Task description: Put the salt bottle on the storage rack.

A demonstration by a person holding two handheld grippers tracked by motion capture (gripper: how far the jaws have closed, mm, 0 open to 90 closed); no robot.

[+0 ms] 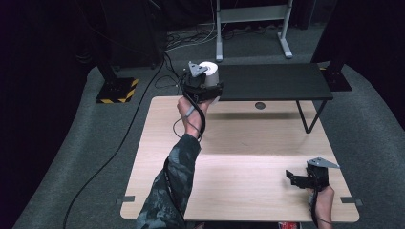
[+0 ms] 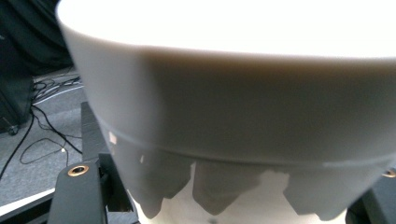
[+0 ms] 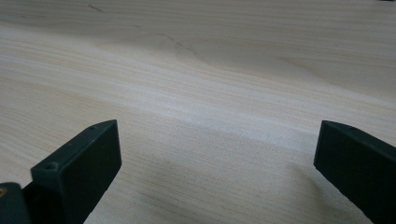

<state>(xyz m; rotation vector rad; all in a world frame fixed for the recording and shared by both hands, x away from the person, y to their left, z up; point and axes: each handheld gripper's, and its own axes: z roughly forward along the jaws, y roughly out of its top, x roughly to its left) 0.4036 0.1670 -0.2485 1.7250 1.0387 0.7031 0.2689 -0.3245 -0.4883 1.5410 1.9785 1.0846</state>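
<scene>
Your left tool (image 1: 206, 85) grips the upright white cup (image 1: 209, 72) at the black shelf's (image 1: 277, 82) left end, far from your wide-open, empty right tool (image 1: 295, 177).

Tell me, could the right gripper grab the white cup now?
Probably not. The right gripper sits open at the table's near corner, while the white cup is far across, already held in the left gripper.
</scene>
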